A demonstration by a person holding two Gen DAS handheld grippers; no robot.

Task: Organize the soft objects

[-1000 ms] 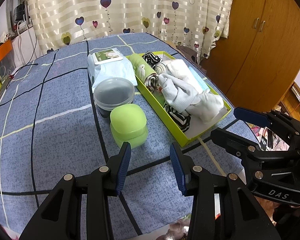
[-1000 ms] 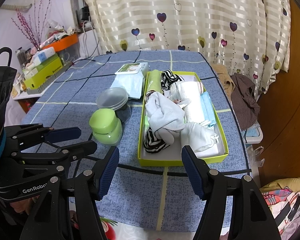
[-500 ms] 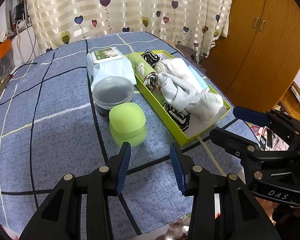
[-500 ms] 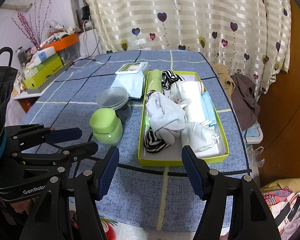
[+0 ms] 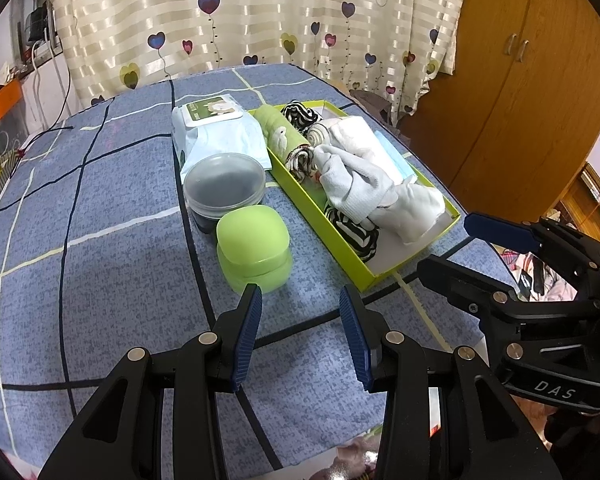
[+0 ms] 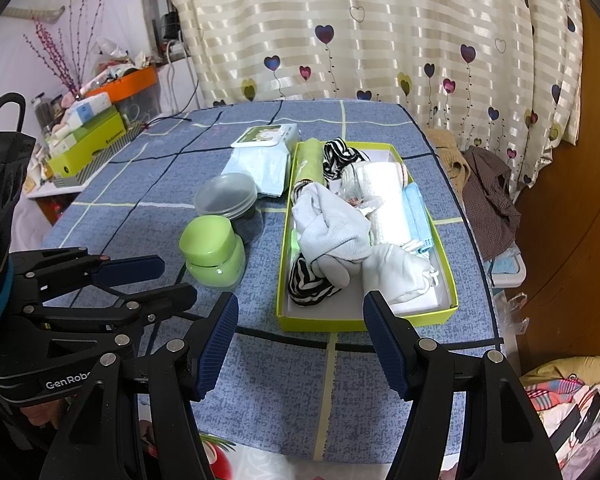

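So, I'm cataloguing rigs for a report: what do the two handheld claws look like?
Both are matte black plastic frames with silver rivets and two fingers faced with ribbed dark blue pads. The left claw carries white "GenRobo…" lettering, seen from the right wrist view, plus a black cable loop and a blue band on its body. The right claw is marked "DAS".

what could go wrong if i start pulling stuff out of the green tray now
The white cloths lie tangled over the striped sock, so lifting one may drag others out. The green tray sits near the table edge and looks light; a tug might slide it off. The lime jar stands close beside it, easy for the left tongs to knock.
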